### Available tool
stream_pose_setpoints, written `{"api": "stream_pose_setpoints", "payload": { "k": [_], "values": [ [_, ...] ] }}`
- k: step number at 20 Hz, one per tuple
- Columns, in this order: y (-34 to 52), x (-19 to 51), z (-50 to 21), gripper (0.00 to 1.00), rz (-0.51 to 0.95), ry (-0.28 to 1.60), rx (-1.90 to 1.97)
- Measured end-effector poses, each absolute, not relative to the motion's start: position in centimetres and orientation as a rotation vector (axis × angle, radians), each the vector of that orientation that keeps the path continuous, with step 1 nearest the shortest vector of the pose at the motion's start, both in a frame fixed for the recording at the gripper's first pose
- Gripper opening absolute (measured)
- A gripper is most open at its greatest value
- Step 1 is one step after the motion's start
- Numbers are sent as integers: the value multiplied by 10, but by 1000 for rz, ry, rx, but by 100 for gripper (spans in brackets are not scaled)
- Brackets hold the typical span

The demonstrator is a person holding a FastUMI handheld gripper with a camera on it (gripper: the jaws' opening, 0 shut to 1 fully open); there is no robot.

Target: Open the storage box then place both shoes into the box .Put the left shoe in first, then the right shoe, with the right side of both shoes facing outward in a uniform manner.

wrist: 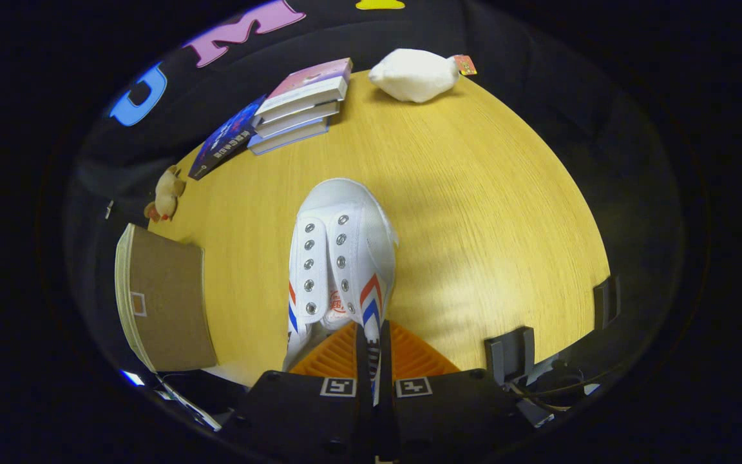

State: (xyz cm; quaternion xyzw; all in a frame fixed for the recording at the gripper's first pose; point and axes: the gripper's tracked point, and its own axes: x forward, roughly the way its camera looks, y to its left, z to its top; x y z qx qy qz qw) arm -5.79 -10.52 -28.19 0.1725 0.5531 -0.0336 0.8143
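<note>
My fingers (373, 351) are clamped on the side wall of the white shoe (339, 258), mid-frame above the table (487, 212). I should hold firm and carry it level toward the box (165, 296) at lower left.

Cloth shoe (340, 258), metal eyelets; matt wood-grain table (474, 212)

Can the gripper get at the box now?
Probably not yet: the gripper is shut on the shoe, so its fingers are taken. The box lies to its left, closed.
</note>
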Motion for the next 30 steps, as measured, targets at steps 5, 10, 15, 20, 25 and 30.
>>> {"api": "stream_pose_setpoints", "payload": {
  "k": [5, 10, 15, 20, 25, 30],
  "values": [
    [-42, -52, -226, 7, -41, 1117, 416],
    [19, -50, -181, 8, -28, 1059, 410],
    [88, -47, -146, 8, 6, 1030, 437],
    [153, -43, -121, 7, 71, 1029, 487],
    [218, -39, -109, 8, 169, 1038, 507],
    [251, -38, -142, 7, 169, 1122, 422]
  ]
}}
